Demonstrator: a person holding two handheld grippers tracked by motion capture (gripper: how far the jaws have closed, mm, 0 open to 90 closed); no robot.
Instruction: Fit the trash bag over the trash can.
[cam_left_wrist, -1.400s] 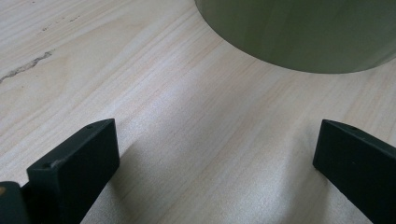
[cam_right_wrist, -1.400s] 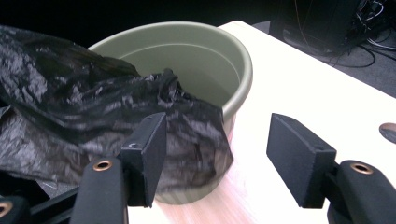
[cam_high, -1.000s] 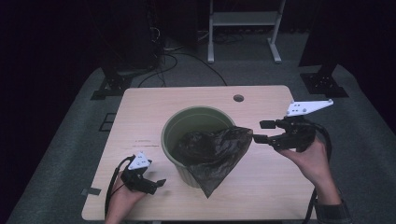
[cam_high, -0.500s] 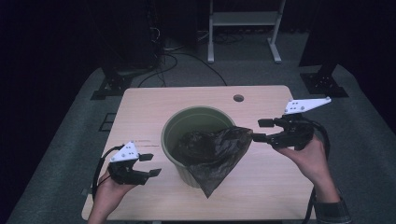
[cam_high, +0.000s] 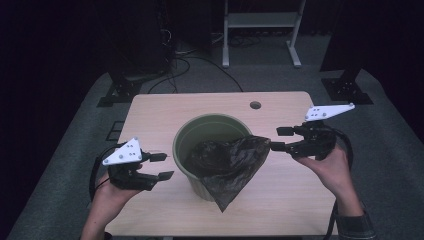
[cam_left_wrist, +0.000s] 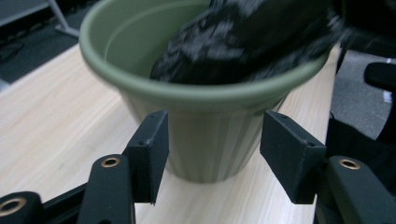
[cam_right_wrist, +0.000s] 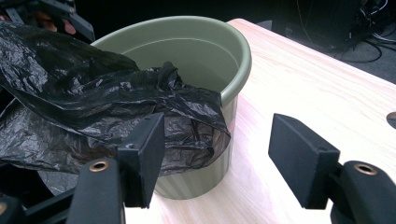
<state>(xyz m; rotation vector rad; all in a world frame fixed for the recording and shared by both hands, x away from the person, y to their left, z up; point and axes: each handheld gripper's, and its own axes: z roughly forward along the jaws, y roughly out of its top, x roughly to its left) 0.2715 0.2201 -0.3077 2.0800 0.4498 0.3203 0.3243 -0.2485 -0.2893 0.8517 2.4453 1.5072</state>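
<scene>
A green ribbed pot (cam_high: 196, 131) stands in the middle of the wooden table (cam_high: 160, 112). A crumpled black plastic bag (cam_high: 227, 165) lies partly in it and hangs over its near-right rim. My right gripper (cam_high: 274, 139) hovers at the bag's right corner with jaws apart. In the right gripper view the bag (cam_right_wrist: 93, 93) runs behind the left jaw, and the gap between the jaws of that gripper (cam_right_wrist: 217, 140) holds nothing. My left gripper (cam_high: 168, 165) is raised left of the pot and points at it. Its jaws have just been closing with nothing between them; beyond that gripper (cam_left_wrist: 215, 140) I see the pot (cam_left_wrist: 205, 95) and bag (cam_left_wrist: 243, 42).
A round cable hole (cam_high: 255, 105) sits in the table's far right part. Dark stand bases (cam_high: 120, 90) (cam_high: 350, 87) rest on the grey floor behind the table, and a white rack (cam_high: 260, 20) stands farther back with cables beside it.
My left gripper has risen off the table's front left and its jaws have narrowed. The right gripper and the bag have stayed where they were.
</scene>
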